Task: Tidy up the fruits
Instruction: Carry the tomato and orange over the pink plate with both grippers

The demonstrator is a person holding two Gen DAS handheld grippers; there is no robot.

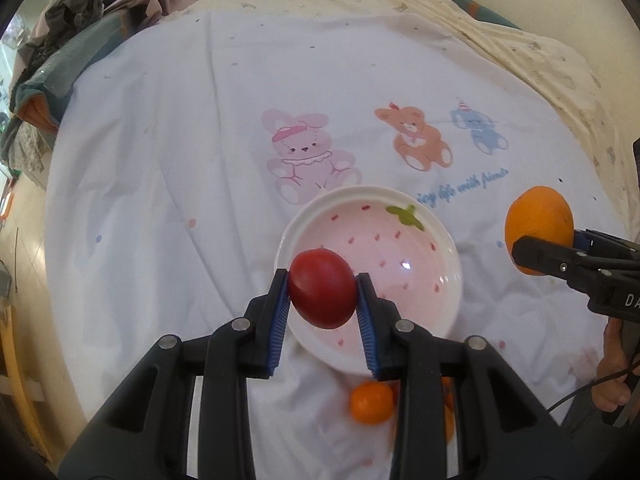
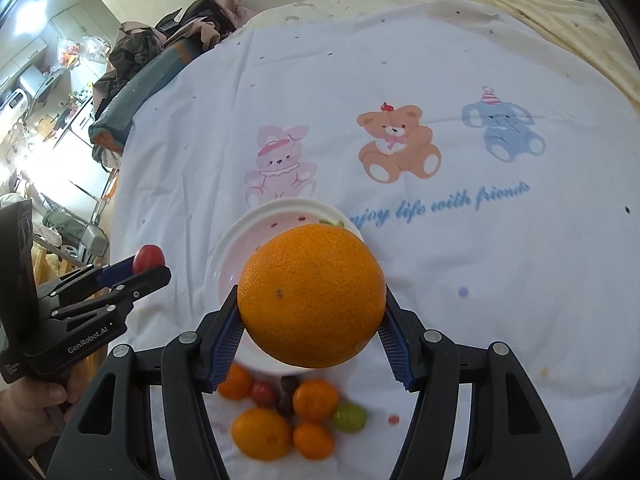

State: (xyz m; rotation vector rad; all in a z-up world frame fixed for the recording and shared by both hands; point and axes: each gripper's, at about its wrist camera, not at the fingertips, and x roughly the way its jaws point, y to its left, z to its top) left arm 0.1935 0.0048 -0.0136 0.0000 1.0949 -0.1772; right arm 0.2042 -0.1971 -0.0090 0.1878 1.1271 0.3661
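My left gripper (image 1: 322, 294) is shut on a small red tomato (image 1: 322, 288) and holds it above the near left part of a white bowl (image 1: 436, 304) with a pink strawberry pattern. My right gripper (image 2: 312, 316) is shut on a large orange (image 2: 312, 296), lifted over the same bowl (image 2: 228, 256). In the left wrist view the orange (image 1: 538, 228) hangs to the right of the bowl. In the right wrist view the left gripper (image 2: 150, 266) with the tomato (image 2: 148, 258) is left of the bowl. A pile of loose fruit (image 2: 296, 416) lies on the cloth near the bowl.
The pile holds several small oranges (image 2: 316, 400), a green fruit (image 2: 351, 417) and a small red one (image 2: 264, 393). A white cloth (image 2: 480, 260) printed with cartoon animals covers the surface. Bundled clothes (image 1: 80, 40) lie at the far left. A hand (image 1: 612, 364) grips each tool.
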